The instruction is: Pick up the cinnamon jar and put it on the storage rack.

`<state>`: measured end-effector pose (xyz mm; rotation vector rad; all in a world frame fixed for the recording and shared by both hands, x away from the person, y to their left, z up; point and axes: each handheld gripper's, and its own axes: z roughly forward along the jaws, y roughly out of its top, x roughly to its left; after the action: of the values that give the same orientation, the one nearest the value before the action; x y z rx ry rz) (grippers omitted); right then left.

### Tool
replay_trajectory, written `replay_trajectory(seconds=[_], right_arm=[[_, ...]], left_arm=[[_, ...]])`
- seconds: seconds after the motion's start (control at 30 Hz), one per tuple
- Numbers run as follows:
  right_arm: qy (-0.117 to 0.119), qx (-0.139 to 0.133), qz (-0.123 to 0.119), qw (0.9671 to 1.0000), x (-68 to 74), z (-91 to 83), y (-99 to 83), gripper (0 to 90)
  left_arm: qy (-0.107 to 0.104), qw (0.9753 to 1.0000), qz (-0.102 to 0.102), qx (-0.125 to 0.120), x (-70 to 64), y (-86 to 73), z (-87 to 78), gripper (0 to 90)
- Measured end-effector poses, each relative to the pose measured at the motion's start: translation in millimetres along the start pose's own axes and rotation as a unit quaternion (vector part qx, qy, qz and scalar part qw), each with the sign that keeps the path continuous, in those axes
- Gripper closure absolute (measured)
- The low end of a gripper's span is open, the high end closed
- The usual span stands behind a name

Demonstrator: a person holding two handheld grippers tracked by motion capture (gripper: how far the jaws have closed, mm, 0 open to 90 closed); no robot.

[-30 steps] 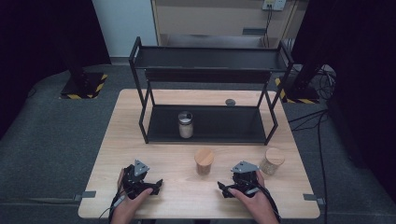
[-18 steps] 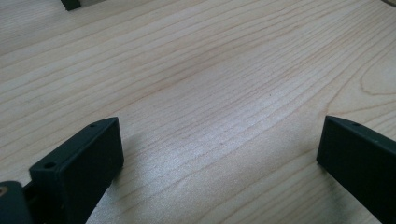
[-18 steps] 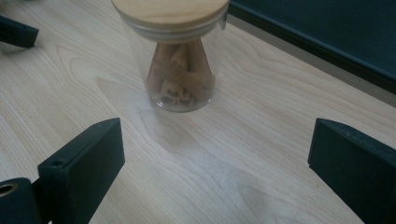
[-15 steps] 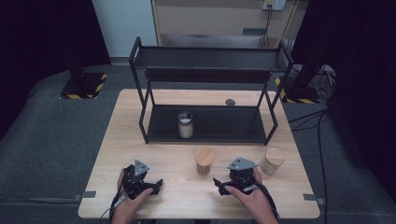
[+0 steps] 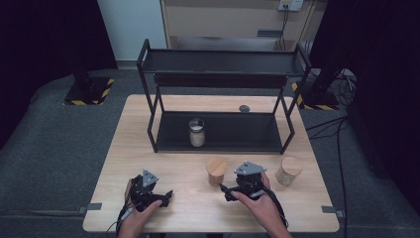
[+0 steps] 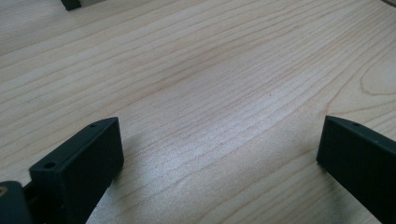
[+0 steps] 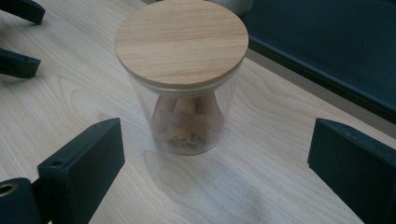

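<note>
Black rack (image 5: pixel 223 79), metal-lidded jar (image 5: pixel 196 132)

We look along our right gripper (image 7: pixel 215 163), its two black jaws spread wide and rising from the bottom corners. Between and just beyond them a clear glass jar (image 7: pixel 184 123) stands upright on the pale wooden table (image 7: pixel 280 186), apart from both jaws. A round wooden lid (image 7: pixel 181 41) sits flat on top of it, and tan stick-shaped pieces (image 7: pixel 180 119) lie at the bottom inside. At the upper left we see the two black jaw tips of our left gripper (image 7: pixel 16 37) over the table. At the upper right runs the dark shelf (image 7: pixel 327 51) of a rack.
</note>
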<state>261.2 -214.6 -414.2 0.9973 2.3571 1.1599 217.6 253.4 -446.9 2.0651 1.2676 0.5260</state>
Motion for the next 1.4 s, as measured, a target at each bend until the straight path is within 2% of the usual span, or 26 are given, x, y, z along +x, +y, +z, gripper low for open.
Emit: replay_trajectory(seconds=[0.23,0.53,0.87,1.4], right_arm=[[0.001,-0.008,-0.003,1.0000,-0.4,6.3,-1.9,3.7],[0.014,-0.014,-0.005,0.9998,1.8,17.6,-2.1,3.9],[0.022,-0.027,0.017,0.9992,2.0,30.2,-1.1,6.4],[0.013,-0.036,0.014,0.9992,13.8,45.0,1.5,13.6]], left_arm=[[0.000,1.0000,0.000,0.000,0.0,0.0,0.0,0.0],[0.000,1.0000,0.000,0.000,0.0,0.0,0.0,0.0],[0.000,1.0000,0.000,0.000,0.0,-0.1,0.0,0.0],[0.000,1.0000,0.000,0.000,0.0,0.0,0.0,0.0]])
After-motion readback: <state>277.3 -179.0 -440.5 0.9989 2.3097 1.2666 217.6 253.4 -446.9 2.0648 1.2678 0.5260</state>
